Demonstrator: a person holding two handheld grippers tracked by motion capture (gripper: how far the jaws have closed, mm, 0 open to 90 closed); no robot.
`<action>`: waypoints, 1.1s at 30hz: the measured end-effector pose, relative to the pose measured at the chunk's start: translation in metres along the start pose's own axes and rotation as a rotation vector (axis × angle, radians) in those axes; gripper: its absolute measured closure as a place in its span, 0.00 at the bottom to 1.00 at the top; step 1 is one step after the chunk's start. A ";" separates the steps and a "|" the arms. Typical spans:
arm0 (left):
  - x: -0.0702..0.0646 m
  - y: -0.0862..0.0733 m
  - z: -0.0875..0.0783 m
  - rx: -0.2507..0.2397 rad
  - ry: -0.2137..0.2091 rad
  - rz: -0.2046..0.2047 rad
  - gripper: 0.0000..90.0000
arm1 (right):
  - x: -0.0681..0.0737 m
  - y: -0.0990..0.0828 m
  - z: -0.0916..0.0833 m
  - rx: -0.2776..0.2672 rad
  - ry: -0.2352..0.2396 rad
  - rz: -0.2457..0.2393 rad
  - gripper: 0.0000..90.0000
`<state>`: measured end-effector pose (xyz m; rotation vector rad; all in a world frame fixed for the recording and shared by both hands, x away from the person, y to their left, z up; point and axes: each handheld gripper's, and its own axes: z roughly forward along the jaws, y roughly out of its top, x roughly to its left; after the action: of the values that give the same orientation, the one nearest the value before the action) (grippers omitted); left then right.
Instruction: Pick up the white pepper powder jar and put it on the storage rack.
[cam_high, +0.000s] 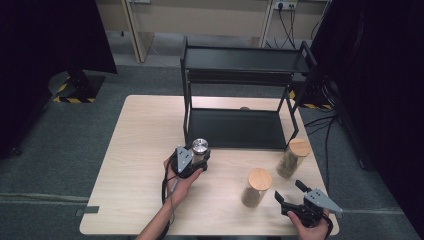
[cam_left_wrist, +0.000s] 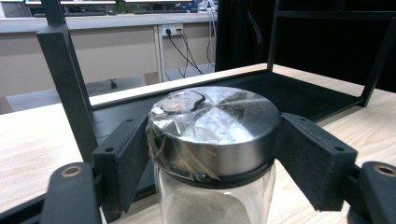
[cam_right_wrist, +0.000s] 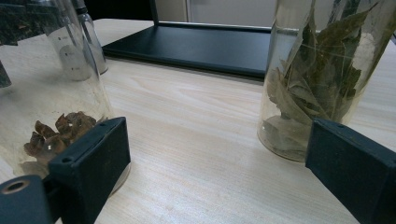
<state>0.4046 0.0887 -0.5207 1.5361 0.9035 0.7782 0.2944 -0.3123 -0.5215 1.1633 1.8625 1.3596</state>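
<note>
A glass jar with a shiny metal lid stands on the wooden table just in front of the black rack's lower shelf. My left gripper is shut on this jar. In the left gripper view both pads touch the sides of the lid, which has clear film over it. Near the table's front right corner my right gripper is open with nothing between its jaws. In its own view the right gripper faces bare wood between two jars.
Two glass jars with wooden lids stand at the right. One holds brown pieces; the other holds dried leaves. The black two-tier rack occupies the table's far middle. Dark screens flank the table.
</note>
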 end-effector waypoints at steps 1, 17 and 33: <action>0.000 0.000 0.001 0.000 -0.001 -0.002 0.30 | 0.000 0.000 0.000 0.000 0.000 0.000 0.08; 0.001 -0.003 0.007 -0.003 -0.016 -0.010 0.36 | -0.001 0.000 0.001 0.006 0.004 0.015 0.08; -0.006 0.008 0.002 -0.022 -0.030 -0.008 0.36 | -0.002 0.000 0.000 0.006 0.006 0.019 0.08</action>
<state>0.4045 0.0824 -0.5135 1.5206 0.8761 0.7554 0.2956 -0.3136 -0.5215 1.1848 1.8653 1.3697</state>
